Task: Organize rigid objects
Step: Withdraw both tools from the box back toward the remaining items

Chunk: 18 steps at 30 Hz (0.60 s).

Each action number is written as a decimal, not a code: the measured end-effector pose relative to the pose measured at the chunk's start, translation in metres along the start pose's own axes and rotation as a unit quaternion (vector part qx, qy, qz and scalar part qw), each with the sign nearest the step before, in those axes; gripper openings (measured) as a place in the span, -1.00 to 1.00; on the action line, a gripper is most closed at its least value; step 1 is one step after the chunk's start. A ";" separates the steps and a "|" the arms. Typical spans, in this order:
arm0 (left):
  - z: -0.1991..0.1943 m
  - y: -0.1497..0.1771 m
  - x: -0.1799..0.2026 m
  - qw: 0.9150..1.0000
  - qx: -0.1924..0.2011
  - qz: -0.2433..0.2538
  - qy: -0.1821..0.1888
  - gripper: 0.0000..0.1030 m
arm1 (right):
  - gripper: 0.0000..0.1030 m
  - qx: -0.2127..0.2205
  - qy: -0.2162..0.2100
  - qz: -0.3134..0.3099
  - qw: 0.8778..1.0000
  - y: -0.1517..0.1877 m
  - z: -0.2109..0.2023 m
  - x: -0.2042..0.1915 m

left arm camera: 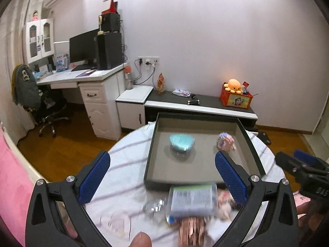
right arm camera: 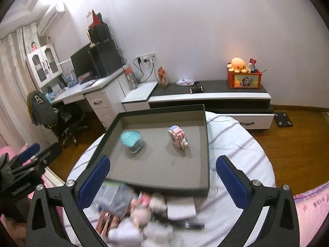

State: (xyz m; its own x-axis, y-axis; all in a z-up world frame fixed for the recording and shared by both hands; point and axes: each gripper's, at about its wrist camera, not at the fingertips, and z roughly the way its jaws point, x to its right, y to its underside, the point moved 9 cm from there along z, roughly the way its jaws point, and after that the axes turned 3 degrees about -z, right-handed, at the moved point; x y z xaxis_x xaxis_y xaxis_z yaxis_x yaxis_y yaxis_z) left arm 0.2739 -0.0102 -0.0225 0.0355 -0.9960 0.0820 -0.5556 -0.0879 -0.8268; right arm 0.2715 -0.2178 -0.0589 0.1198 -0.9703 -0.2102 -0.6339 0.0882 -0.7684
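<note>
Both my grippers hover above a round table (right arm camera: 242, 144) covered in a white cloth with thin purple stripes. My left gripper (left arm camera: 162, 177) has its blue-padded fingers (left arm camera: 94, 177) spread wide, nothing between them. My right gripper (right arm camera: 162, 179) is the same: fingers (right arm camera: 231, 182) wide apart and empty. Each gripper shows at the edge of the other's view.

A shallow dark tray (right arm camera: 206, 144) with a grey floor sits on the far half of the table. Inside it, a small clear container with a teal lid (right arm camera: 131, 140) rests left of centre. A pink-and-white block figure (right arm camera: 177, 136) stands to its right, well apart from the container.

Just in front of the tray's near wall lies a loose pile of things, all blurred. In the left wrist view I make out a flat clear-wrapped packet with a pale label (left arm camera: 192, 200), a reddish-brown wooden piece (left arm camera: 191, 230) below it, and a pale pink toy (left arm camera: 224, 203) just beside the packet's right edge. The right wrist view shows the same heap, plus a white box (right arm camera: 181, 206) touching the tray's near wall and a dark pen-like stick (right arm camera: 189, 224); finer detail I cannot tell.

Beyond the table: a low dark-topped cabinet (right arm camera: 216, 92) against the wall, carrying an orange box with a yellow plush octopus (right arm camera: 238, 63) on top. A white desk (left arm camera: 82, 78) with a monitor stands to the left.
</note>
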 end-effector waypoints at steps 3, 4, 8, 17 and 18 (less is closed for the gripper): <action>-0.020 0.016 0.000 1.000 0.002 -0.010 -0.004 1.00 | 1.00 0.015 0.003 0.001 1.000 0.013 -0.027 -0.003; -0.029 0.024 -0.001 1.000 0.005 -0.010 -0.012 1.00 | 1.00 0.021 0.001 0.002 1.000 0.019 -0.037 -0.004; -0.051 0.047 0.004 0.999 0.009 -0.008 -0.037 1.00 | 1.00 0.029 -0.015 -0.005 0.999 0.039 -0.057 -0.010; -0.081 0.086 0.013 0.999 0.002 -0.016 -0.047 1.00 | 1.00 0.008 -0.032 -0.037 0.999 0.067 -0.065 -0.021; -0.084 0.088 0.013 0.999 0.002 -0.012 -0.046 1.00 | 1.00 0.009 -0.031 -0.040 0.999 0.069 -0.067 -0.024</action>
State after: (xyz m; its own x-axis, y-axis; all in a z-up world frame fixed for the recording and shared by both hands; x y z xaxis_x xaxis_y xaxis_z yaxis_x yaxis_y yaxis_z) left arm 0.1561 -0.0294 -0.0474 0.1251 -0.9909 0.0497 -0.5500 -0.1110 -0.8278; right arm 0.1734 -0.2038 -0.0665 0.2163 -0.9587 -0.1848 -0.6072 0.0161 -0.7944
